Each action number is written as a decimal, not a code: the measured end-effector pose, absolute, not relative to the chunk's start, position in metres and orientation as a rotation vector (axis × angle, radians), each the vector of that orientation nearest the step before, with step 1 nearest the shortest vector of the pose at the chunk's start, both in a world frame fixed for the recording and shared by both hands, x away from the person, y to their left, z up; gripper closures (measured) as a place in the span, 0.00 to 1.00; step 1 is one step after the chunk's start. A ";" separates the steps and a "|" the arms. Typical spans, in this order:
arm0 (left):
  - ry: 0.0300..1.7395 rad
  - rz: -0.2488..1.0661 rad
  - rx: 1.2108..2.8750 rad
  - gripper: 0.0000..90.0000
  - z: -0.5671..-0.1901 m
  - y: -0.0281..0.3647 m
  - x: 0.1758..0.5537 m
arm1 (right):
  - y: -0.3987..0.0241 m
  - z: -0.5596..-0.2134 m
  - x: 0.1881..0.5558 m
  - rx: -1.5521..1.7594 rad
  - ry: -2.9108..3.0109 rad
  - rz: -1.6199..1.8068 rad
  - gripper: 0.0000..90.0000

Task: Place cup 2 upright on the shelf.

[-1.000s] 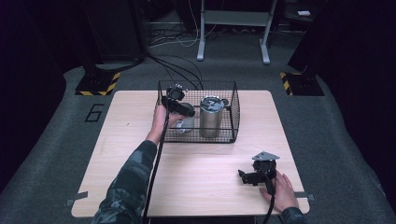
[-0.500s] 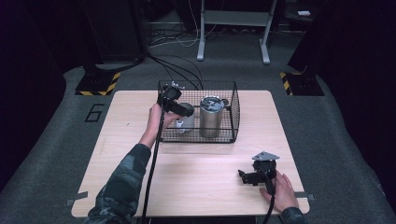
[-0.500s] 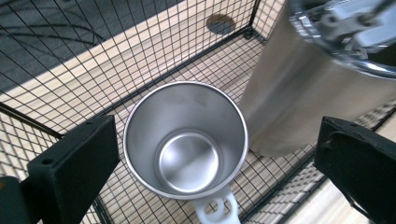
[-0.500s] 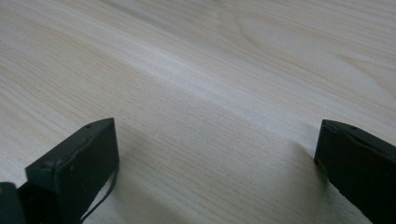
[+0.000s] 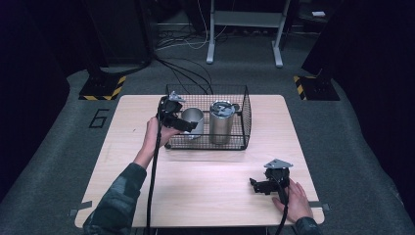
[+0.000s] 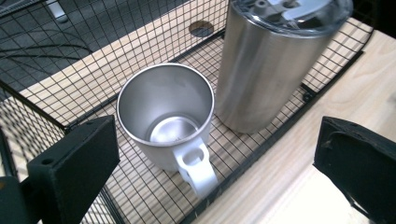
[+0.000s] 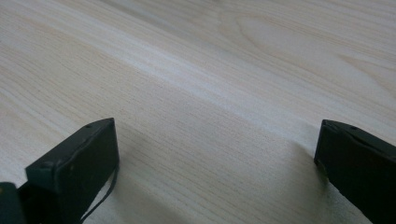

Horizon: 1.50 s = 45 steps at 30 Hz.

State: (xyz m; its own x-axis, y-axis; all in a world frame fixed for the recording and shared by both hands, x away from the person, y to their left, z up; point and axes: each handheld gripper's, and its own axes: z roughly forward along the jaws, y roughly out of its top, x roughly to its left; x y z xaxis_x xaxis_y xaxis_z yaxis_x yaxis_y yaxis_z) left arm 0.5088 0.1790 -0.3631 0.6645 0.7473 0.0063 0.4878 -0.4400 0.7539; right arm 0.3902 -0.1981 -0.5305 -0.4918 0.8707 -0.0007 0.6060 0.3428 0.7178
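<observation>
A person's left gripper (image 5: 182, 123) hangs over the near-left corner of a black wire-mesh basket (image 5: 243, 117) on a pale wooden table (image 5: 205, 181), jaws spread wide and holding nothing. Directly below it stands an open brushed-steel mug with a white handle (image 6: 166, 114), upright on the basket floor, its handle turned toward the camera in the left gripper view — just beside a taller lidded stainless-steel tumbler (image 6: 268, 65), the two close but apparently not touching. The right gripper (image 5: 264, 185) rests low on the bare table near the front right edge, well apart from the basket, its jaws also wide apart and empty. The mug looks to be the target. A clean pick would likely mean straddling the rim or wall on the side away from the tumbler — and clearing the mesh wall before closing.
</observation>
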 end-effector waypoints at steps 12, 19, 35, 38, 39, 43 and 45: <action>0.935 0.494 2.114 0.00 -0.372 0.205 0.468 | -0.198 -0.531 0.390 1.296 2.227 0.942 0.00; 0.946 0.503 2.096 0.00 -0.381 0.223 0.441 | -0.198 -0.531 0.390 1.296 2.227 0.942 0.00; 1.184 0.490 2.046 0.00 -0.455 0.288 0.395 | -0.198 -0.530 0.390 1.300 2.228 0.942 0.00; 1.239 0.482 2.036 0.00 -0.472 0.301 0.390 | -0.198 -0.530 0.390 1.301 2.227 0.942 0.00; 1.256 0.487 2.033 0.00 -0.478 0.304 0.387 | -0.198 -0.530 0.390 1.300 2.228 0.941 0.00; 1.310 0.487 2.028 0.00 -0.496 0.316 0.379 | -0.198 -0.530 0.390 1.302 2.227 0.942 0.00; 1.334 0.498 2.014 0.00 -0.505 0.320 0.377 | -0.198 -0.531 0.390 1.297 2.227 0.942 0.00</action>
State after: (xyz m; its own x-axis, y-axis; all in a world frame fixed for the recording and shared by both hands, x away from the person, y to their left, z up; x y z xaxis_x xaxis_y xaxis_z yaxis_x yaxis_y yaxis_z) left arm 0.3769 0.3204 -0.5046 0.4066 0.9125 -0.0445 0.6601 -0.2597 0.7048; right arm 0.3904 -0.1981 -0.5305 -0.4923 0.8704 -0.0023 0.6044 0.3438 0.7187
